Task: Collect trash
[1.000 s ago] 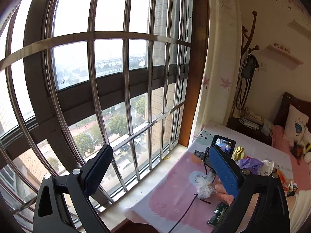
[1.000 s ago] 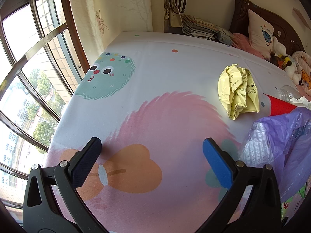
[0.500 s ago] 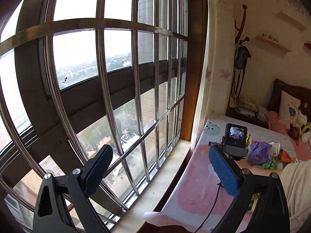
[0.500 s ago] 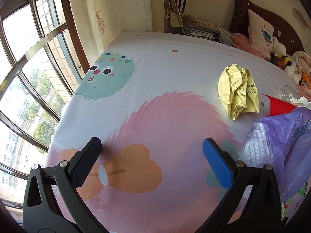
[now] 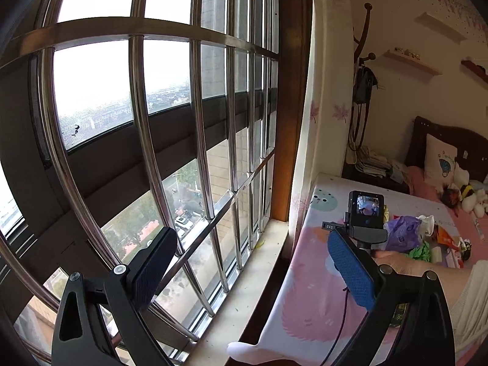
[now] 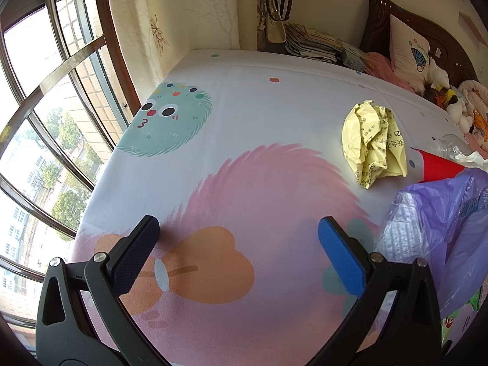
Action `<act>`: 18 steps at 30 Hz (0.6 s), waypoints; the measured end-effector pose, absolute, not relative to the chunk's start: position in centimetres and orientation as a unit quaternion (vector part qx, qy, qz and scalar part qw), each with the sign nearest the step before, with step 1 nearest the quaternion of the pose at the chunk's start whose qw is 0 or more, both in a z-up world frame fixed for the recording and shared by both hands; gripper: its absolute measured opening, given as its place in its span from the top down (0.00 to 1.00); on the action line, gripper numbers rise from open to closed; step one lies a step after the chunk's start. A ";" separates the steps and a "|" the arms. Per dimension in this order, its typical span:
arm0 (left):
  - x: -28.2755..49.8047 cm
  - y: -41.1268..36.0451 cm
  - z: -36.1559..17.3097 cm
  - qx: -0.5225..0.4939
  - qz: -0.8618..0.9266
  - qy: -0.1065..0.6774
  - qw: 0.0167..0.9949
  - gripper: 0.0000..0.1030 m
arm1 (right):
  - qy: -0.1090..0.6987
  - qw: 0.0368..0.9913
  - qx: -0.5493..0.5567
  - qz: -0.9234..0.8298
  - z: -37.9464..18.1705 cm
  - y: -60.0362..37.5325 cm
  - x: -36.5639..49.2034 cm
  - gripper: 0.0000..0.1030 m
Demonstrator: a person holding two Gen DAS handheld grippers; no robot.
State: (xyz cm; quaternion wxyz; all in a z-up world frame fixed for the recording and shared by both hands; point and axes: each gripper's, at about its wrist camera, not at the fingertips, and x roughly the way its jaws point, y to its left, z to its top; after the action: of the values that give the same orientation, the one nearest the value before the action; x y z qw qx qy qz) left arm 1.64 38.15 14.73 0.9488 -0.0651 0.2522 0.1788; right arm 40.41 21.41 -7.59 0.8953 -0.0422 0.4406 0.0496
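Observation:
A crumpled yellow paper (image 6: 375, 146) lies on the patterned bed sheet (image 6: 244, 106), ahead and to the right of my right gripper (image 6: 239, 244). That gripper hangs open just above the sheet with nothing between its fingers. A purple plastic bag (image 6: 442, 213) sits at its right, with a red cone-shaped wrapper (image 6: 439, 167) and a clear bottle (image 6: 451, 146) behind it. My left gripper (image 5: 253, 259) is open and empty, held in the air facing the barred window (image 5: 195, 152). In the left wrist view the purple bag (image 5: 402, 235) and green trash (image 5: 421, 250) lie far off at the right.
The window sill (image 5: 244, 289) runs along the bed's left edge. The right gripper's camera (image 5: 366, 210) and a person's forearm (image 5: 427, 271) show over the bed. A pillow (image 6: 408, 52), plush toys (image 6: 442, 91) and stacked papers (image 6: 311, 42) lie at the far end.
The left gripper has swung further toward the window, so the bed and its trash have slid to the lower right of its view. The right gripper has not moved.

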 end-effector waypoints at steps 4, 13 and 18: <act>2.6 37.9 14.3 -0.078 0.159 0.262 0.949 0.03 | 0.441 0.895 -0.042 0.050 -7.6 21.4 40.4 0.00; 3.4 37.6 13.7 -0.070 0.142 0.270 0.950 0.03 | 0.441 0.895 -0.042 0.050 -7.7 21.4 40.4 0.00; 3.5 38.5 13.1 -0.089 0.140 0.274 0.947 0.03 | 0.441 0.896 -0.034 0.043 -7.6 21.4 40.4 0.00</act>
State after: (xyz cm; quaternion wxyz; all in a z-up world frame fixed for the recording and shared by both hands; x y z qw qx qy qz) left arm 3.52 38.46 13.11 0.9473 -0.0891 0.2742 0.1398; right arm 40.44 21.37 -7.63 0.8957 -0.0341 0.4412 0.0429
